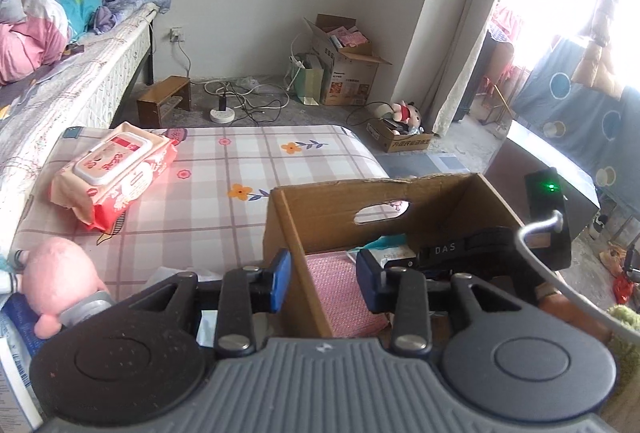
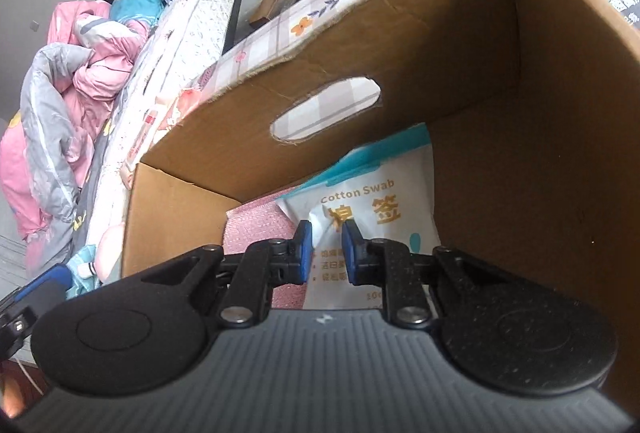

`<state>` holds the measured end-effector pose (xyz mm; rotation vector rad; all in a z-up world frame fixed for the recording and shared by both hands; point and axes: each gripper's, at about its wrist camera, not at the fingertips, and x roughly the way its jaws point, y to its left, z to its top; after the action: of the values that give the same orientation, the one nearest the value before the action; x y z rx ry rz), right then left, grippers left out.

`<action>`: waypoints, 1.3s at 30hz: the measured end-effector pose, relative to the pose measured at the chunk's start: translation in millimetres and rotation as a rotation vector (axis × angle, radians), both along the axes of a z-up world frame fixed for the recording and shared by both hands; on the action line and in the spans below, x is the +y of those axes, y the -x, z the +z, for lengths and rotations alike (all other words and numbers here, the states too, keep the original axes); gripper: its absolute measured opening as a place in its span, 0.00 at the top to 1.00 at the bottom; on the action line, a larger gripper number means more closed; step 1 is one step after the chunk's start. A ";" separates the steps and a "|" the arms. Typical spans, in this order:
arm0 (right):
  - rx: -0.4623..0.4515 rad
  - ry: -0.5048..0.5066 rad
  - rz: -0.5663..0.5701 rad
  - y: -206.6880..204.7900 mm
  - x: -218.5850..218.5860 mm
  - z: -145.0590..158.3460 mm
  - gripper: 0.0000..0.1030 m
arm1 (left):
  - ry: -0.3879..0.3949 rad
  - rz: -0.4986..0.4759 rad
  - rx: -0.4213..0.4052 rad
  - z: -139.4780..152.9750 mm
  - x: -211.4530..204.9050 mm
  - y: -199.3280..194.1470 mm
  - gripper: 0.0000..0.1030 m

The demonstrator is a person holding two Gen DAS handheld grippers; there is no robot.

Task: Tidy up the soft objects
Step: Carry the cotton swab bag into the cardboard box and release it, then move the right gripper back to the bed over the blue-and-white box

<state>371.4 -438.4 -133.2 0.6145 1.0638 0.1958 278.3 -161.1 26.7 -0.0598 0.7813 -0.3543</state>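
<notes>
An open cardboard box (image 1: 340, 201) stands on the plaid mattress (image 1: 224, 177). My left gripper (image 1: 324, 283) is open and straddles the box's left wall, which runs close by the left pad. Inside the box my right gripper (image 2: 327, 251) is shut on a fold of a white and teal cotton swab pack (image 2: 376, 193). The pack hangs low over a pink bubble-wrap pouch (image 2: 256, 229) on the box floor (image 2: 500, 193). The left wrist view shows the right gripper's black body (image 1: 460, 253) in the box, its fingers hidden. A red wet-wipes pack (image 1: 116, 173) and a pink plush toy (image 1: 60, 281) lie outside the box.
A bed with a pink and grey quilt (image 2: 72, 113) runs along the left. On the floor beyond the mattress are a power strip with cables (image 1: 222, 115), a small wooden stool (image 1: 164, 101), open cartons (image 1: 348, 69) and a low box holding a doll (image 1: 404, 125).
</notes>
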 end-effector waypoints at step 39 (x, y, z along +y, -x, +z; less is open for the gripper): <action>-0.104 -0.039 0.668 75.1 362.4 111.0 0.55 | -0.101 0.365 0.021 -54.3 248.8 120.5 0.18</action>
<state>296.2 -75.9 -22.2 0.2596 1.1364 0.8219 157.7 87.8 -27.6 -0.1091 0.7900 0.0316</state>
